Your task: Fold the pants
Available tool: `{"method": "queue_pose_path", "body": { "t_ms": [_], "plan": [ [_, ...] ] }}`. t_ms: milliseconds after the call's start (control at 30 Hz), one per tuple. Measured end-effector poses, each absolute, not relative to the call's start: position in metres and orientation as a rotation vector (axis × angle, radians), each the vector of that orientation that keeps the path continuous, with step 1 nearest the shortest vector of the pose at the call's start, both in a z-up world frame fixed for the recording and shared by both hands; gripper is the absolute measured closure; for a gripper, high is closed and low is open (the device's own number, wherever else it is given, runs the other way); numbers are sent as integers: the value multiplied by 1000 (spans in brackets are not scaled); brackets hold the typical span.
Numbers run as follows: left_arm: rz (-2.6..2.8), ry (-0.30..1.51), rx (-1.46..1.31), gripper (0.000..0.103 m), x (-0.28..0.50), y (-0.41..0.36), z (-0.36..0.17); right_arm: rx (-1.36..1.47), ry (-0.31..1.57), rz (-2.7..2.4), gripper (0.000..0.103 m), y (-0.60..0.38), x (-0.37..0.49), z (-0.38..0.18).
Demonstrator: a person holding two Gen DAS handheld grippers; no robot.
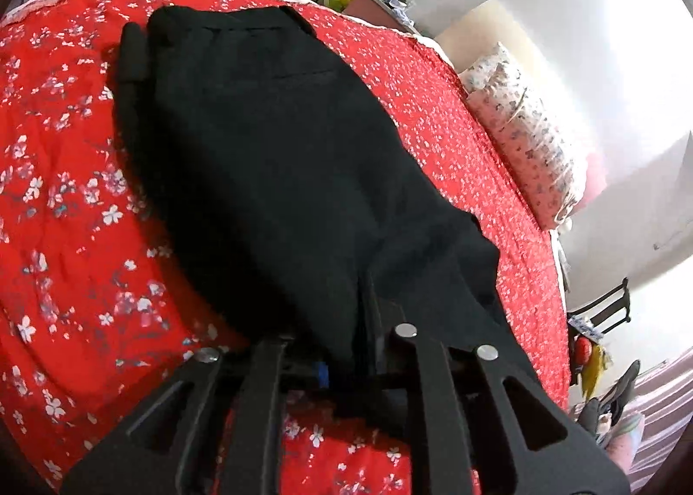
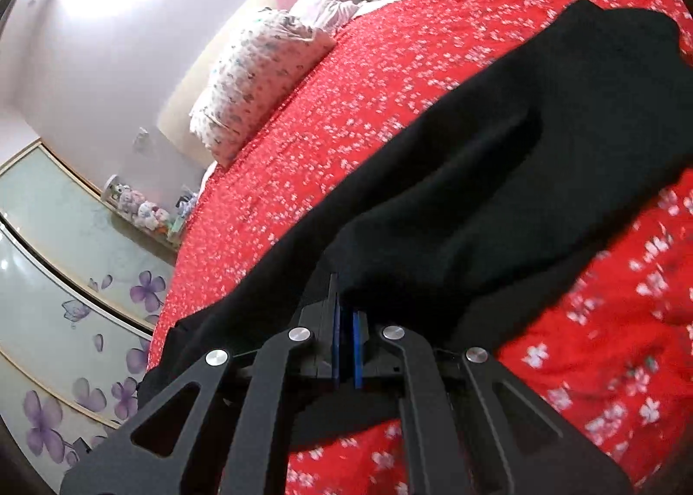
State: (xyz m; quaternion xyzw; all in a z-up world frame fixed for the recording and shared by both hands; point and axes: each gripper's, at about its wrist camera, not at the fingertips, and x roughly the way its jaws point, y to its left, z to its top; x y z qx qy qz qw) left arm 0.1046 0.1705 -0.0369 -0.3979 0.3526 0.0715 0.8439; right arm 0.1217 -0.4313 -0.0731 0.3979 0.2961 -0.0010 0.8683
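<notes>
Black pants [image 1: 268, 140] lie lengthwise on a red flowered bedspread [image 1: 65, 192], the waistband end far from me and a pocket seam showing. Their near end rises to my left gripper [image 1: 346, 321] and drapes over its fingers; the jaws stand a little apart with cloth between them, and the tips are hidden. In the right wrist view the pants [image 2: 519, 140] stretch away to the upper right across the bedspread [image 2: 346, 83]. My right gripper [image 2: 346, 308] is shut, its blue pads nearly touching, with the black cloth caught at its tips and hanging below it.
A flowered pillow [image 1: 528, 135] [image 2: 260, 75] lies at the bed's head by the wall. A black rod-like shape [image 1: 134, 57] sits at the pants' far left edge. A wardrobe with purple flowers [image 2: 52, 278], soft toys [image 2: 138, 209] and a dark chair [image 1: 606, 308] stand around the bed.
</notes>
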Motion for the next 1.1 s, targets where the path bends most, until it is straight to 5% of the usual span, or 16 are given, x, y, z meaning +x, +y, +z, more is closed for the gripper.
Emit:
{"method": "queue_pose_path", "body": {
  "t_ms": [133, 300, 500, 1100],
  "plan": [
    [158, 701, -820, 42, 96, 177, -27, 877, 711, 8, 80, -436, 119, -78],
    [182, 627, -671, 15, 78, 167, -12, 880, 725, 21, 72, -456, 81, -61],
    [129, 592, -490, 7, 71, 144, -11, 762, 588, -262, 72, -558, 44, -18],
    [73, 621, -397, 2, 80, 121, -32, 448, 887, -289, 73, -598, 113, -43]
  ]
}}
